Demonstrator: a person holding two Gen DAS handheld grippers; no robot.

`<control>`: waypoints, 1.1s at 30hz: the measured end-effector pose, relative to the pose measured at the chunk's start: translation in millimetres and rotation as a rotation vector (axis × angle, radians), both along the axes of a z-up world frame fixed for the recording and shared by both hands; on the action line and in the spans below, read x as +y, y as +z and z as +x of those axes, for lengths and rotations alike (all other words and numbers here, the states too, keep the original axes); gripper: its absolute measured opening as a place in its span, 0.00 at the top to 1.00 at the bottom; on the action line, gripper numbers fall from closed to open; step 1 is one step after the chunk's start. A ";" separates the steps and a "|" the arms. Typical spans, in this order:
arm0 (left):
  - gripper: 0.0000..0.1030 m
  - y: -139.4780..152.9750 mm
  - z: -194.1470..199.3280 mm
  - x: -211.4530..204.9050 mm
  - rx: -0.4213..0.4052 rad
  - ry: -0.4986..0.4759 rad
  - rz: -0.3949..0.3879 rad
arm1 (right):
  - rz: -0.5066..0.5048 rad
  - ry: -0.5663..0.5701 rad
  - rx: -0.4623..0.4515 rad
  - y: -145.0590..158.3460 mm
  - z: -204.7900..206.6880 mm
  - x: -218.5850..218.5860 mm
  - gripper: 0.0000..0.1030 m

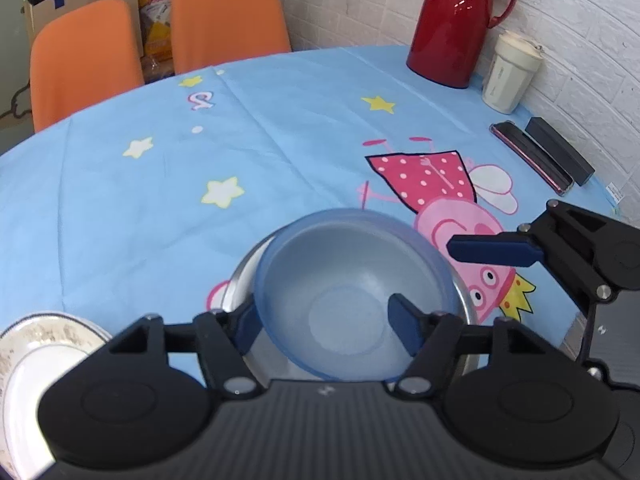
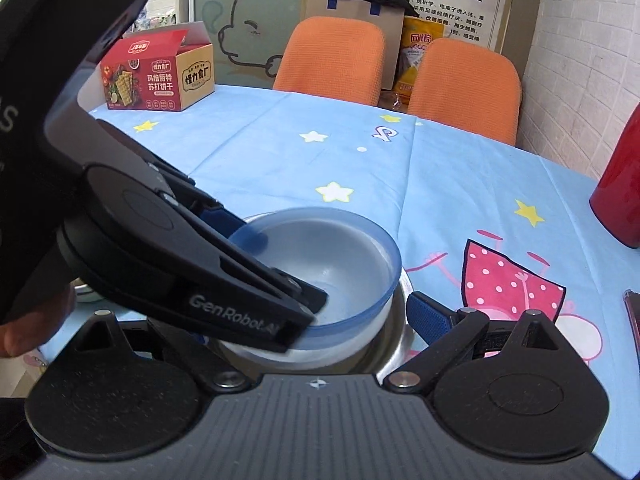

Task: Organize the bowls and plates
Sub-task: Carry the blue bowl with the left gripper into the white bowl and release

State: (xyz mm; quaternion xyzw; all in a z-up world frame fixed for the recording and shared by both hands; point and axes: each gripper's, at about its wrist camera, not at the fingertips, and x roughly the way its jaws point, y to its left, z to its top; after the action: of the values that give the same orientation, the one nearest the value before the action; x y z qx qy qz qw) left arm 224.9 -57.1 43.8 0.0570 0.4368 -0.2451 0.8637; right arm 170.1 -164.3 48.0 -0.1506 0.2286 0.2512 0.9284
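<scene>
A translucent blue bowl (image 1: 352, 292) sits tilted inside a metal bowl (image 1: 240, 276) on the table; both also show in the right wrist view, the blue bowl (image 2: 336, 264) over the metal bowl (image 2: 394, 344). My left gripper (image 1: 328, 326) straddles the blue bowl's near rim, one finger outside and one finger inside, with a wide gap between them. My right gripper (image 2: 304, 320) is open just beside the bowls; its finger (image 1: 492, 250) reaches in from the right in the left wrist view. A white patterned plate (image 1: 36, 356) lies at the left.
A red thermos (image 1: 460, 20), a cream cup (image 1: 510, 74) and two dark cases (image 1: 544, 156) stand at the right by the wall. A red cracker box (image 2: 160, 72) is at the far left. Two orange chairs (image 2: 400, 76) stand behind the table.
</scene>
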 end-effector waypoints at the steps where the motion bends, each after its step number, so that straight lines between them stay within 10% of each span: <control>1: 0.29 1.1 -0.6 -1.0 -0.007 -0.004 0.004 | -0.002 -0.001 -0.003 -0.3 -2.9 -2.5 0.17; 8: 0.09 19.8 -9.6 10.9 -0.051 -0.012 -0.052 | 0.016 -0.017 -0.014 2.1 -16.1 -17.5 0.17; 33: 0.09 17.7 2.8 45.9 -0.071 0.134 -0.050 | 0.250 -0.244 0.020 -7.9 -8.0 -53.3 0.17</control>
State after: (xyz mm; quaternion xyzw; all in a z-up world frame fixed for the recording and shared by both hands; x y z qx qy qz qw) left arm 227.7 -11.2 61.5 0.0148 0.4025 -0.1955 0.8942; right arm 162.2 -217.6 40.2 -0.0024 0.2213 0.1648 0.9612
